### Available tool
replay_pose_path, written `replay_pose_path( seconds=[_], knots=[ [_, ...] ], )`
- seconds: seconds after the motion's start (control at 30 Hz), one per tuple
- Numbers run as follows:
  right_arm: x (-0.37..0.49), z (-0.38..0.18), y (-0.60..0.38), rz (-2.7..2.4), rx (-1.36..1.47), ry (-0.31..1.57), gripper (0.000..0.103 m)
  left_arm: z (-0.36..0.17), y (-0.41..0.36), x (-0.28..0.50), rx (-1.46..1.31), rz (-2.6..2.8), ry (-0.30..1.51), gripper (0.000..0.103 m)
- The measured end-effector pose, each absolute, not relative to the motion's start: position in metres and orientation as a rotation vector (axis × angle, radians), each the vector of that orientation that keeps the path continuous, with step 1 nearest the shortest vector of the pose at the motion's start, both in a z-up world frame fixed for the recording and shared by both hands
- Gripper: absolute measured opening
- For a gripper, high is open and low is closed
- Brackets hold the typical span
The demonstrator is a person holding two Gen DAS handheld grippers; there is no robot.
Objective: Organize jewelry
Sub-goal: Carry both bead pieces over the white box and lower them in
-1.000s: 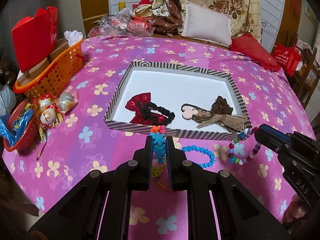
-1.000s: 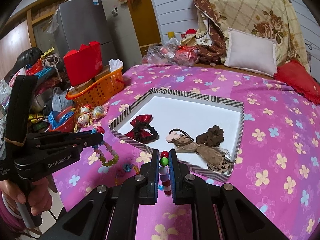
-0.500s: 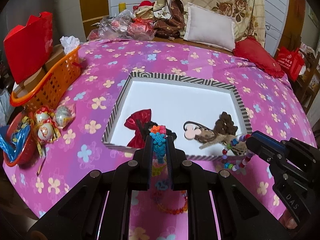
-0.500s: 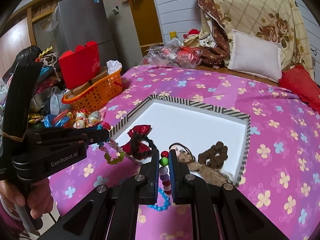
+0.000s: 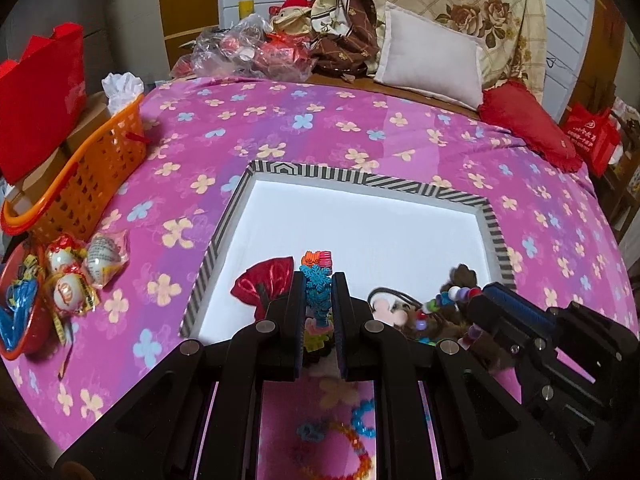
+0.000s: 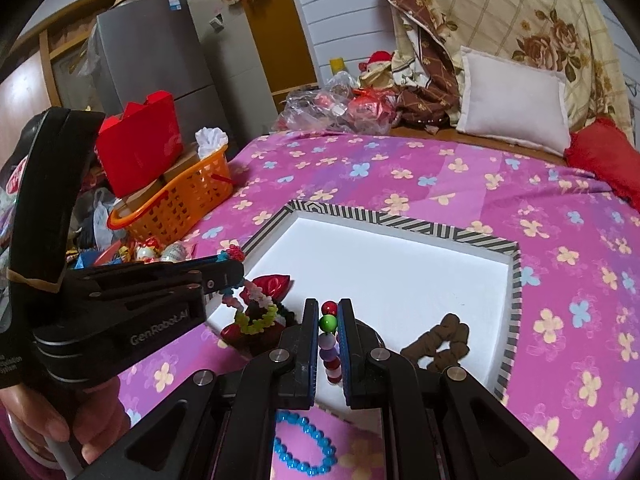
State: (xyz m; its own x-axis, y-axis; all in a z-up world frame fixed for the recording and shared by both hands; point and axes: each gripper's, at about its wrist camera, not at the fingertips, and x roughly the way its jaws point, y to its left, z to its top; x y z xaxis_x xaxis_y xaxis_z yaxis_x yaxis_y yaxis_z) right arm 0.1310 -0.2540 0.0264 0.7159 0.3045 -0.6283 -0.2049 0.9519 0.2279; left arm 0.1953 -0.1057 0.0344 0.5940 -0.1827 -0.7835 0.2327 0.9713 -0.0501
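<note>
Carrying two bracelets at once, I have the left gripper [image 5: 318, 300] pinched nearly closed on a flower bracelet [image 5: 318, 284] of blue, orange and pink pieces, and the right gripper [image 6: 329, 344] pinched tight on a bead bracelet [image 6: 329, 340] with red, green and lilac beads. Both loops hang over the near edge of the striped tray [image 6: 400, 222], just above the red bow [image 5: 264, 286] and the brown scrunchie [image 6: 438, 344] already lying on its white floor. My worry is the dangling loops: each is held by only a short stretch, so a jolt could let one slip out and fall on the pink bedspread [image 5: 320, 120] instead of inside. The flower loop also hangs right over the bow (I cannot tell whether it touches) and may snag on it. If I let go too near the rim, a bracelet could drape over the edge. A blue bracelet [image 6: 304, 444] lies on the bedspread in front of the tray, not yet collected.
</note>
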Motion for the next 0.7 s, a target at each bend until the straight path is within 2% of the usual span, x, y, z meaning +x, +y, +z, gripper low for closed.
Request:
replay_pose_path(
  seconds=[0.7],
  knots=[
    [0.152, -0.038, -0.280, 0.217, 0.181, 0.849, 0.009, -0.022, -0.122, 0.221, 0.062, -0.229, 1.005, 0.011]
  ],
)
